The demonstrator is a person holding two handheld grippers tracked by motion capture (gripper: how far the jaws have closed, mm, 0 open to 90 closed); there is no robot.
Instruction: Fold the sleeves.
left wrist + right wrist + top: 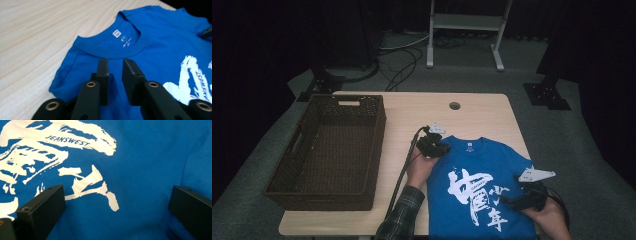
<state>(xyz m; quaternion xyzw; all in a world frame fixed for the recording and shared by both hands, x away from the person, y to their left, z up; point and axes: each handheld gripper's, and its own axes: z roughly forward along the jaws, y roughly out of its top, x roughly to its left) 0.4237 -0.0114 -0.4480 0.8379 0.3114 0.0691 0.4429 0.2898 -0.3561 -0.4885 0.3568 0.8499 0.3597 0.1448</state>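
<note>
The left gripper [435,142] is resting at the collar of the blue T-shirt [484,175]; the right gripper [524,196] is lying on its sleeve side.

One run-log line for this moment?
scene: blue T-shirt flat on table | left gripper: jaws slightly apart at collar | right gripper: open over print | basket: empty

The surface [472,110] is pale wood grain, running out bare to the left of the left-hand jaws in the left gripper view. Well off to the left of both sets of jaws in the high view, a dark brown wicker basket [373,145] sits on that surface, cut-out handles in its walls. Beyond the jaws, a round cable hole [455,106] near the far edge. Farther back, on grey carpet [522,75], a white stand [464,30] with black cables [402,62] trailing beside it.
</note>
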